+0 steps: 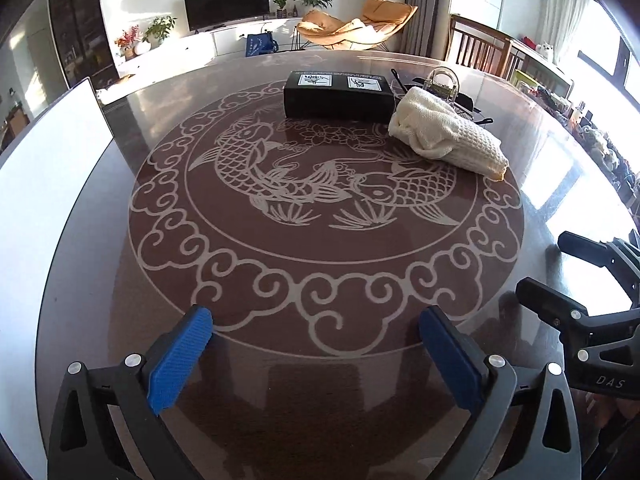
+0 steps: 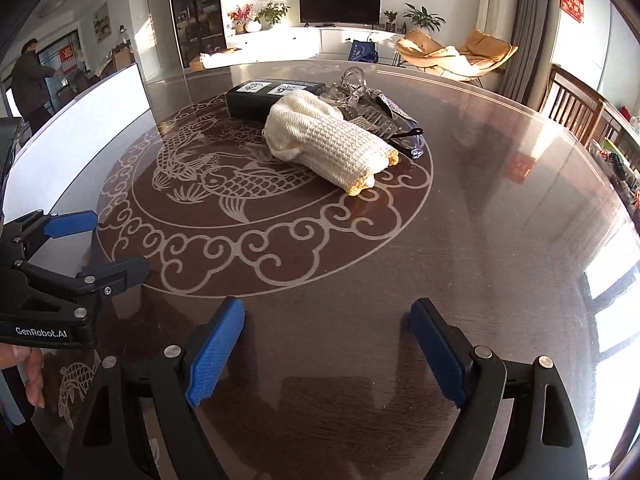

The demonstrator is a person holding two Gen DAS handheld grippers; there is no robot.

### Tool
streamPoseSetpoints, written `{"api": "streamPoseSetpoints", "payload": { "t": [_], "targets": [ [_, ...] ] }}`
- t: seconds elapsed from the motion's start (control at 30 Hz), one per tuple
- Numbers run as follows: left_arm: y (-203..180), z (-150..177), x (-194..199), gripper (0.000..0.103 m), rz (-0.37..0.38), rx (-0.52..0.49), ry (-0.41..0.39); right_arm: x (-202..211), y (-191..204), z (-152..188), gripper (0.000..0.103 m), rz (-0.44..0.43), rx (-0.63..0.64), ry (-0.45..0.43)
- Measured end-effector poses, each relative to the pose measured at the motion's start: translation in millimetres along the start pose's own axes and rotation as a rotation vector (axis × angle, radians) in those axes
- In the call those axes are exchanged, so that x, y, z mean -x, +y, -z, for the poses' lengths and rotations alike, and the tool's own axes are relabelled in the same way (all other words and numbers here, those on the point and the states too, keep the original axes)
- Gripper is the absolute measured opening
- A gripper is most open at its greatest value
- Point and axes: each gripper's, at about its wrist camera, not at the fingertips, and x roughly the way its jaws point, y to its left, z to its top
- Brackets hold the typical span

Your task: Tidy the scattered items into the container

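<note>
Sunlit living room surrounds a round dark counter [image 1: 80, 280] under a glossy sheet, its middle printed with two pale fish inside a ring of cloud scrolls. Beyond it stand a television [image 2: 339, 4] on a low white cabinet, potted plants and an orange lounge chair [image 2: 456, 54]. A person in dark clothes [image 2: 30, 76] stands far off at the left edge of the right wrist view.

On the far side of the counter lies a black rectangular box [image 1: 338, 94] with two white labels on its top. Just beside it, and touching its corner in the right wrist view, rests a folded cream knitted cloth [image 1: 444, 134] with a yellowish edge. Behind the cloth sits a cluster of clear plastic hair clips [image 2: 360, 96] and dark, slim pieces too small to tell apart; some touch the cloth.

Both grippers hover over the near part of the counter, well apart from those things. The left gripper [image 1: 316, 348] has its blue pads [image 1: 180, 360] spread wide with nothing between them. The right gripper [image 2: 328, 344] likewise stands with its jaws apart and empty. Each shows at the edge of the other's view, and fingers of a hand [image 2: 34, 376] grip the left one's handle.
</note>
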Motion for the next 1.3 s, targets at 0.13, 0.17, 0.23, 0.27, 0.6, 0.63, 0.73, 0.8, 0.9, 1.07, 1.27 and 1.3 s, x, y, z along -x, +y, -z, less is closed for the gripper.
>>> {"api": "streamPoseSetpoints", "payload": {
  "t": [0.13, 0.17, 0.23, 0.27, 0.6, 0.63, 0.73, 0.8, 0.9, 1.07, 1.27, 1.3],
  "targets": [
    [0.5, 0.2, -1.4, 0.103, 0.0, 0.0, -0.002, -0.8, 0.6, -0.4, 0.087, 0.0, 0.0, 0.0],
    [0.6, 0.1, -1.7, 0.103, 0.0, 0.0, -0.002, -0.7, 0.8, -0.4, 0.087, -0.001, 0.0, 0.0],
    [0.4, 0.1, -1.9, 0.103, 0.0, -0.001, -0.002, -0.9, 0.8, -0.3, 0.087, -0.002, 0.0, 0.0],
    [0.5, 0.0, -1.9, 0.103, 0.0, -0.001, -0.002, -0.8, 1.1, -0.2, 0.087, -0.002, 0.0, 0.0],
    [0.4, 0.2, -2.0, 0.103, 0.0, -0.001, -0.002, -0.7, 1.4, -0.1, 0.088, -0.001, 0.0, 0.0],
    [0.5, 0.2, -2.0, 0.103, 0.0, -0.001, -0.002, -0.6, 1.4, -0.1, 0.088, -0.001, -0.001, 0.0],
    [0.3, 0.1, -2.1, 0.103, 0.0, -0.001, -0.002, -0.6, 1.3, -0.1, 0.088, -0.001, -0.001, 0.0],
    [0.3, 0.2, -2.1, 0.103, 0.0, -0.001, -0.002, -0.5, 1.3, -0.1, 0.088, -0.001, -0.001, 0.0],
    [0.4, 0.2, -1.9, 0.103, 0.0, -0.001, -0.002, -0.5, 1.2, -0.1, 0.088, -0.001, -0.001, 0.0],
    [0.6, 0.3, -1.8, 0.103, 0.0, -0.001, -0.002, -0.4, 1.0, -0.2, 0.088, -0.001, -0.001, 0.0],
    [0.2, 0.1, -2.2, 0.103, 0.0, -0.001, -0.002, -0.3, 0.9, -0.2, 0.088, -0.001, -0.001, 0.0],
    [0.2, 0.1, -2.3, 0.103, 0.0, -0.001, -0.002, -0.3, 0.7, -0.2, 0.088, -0.001, -0.001, 0.0]
  ]
}}
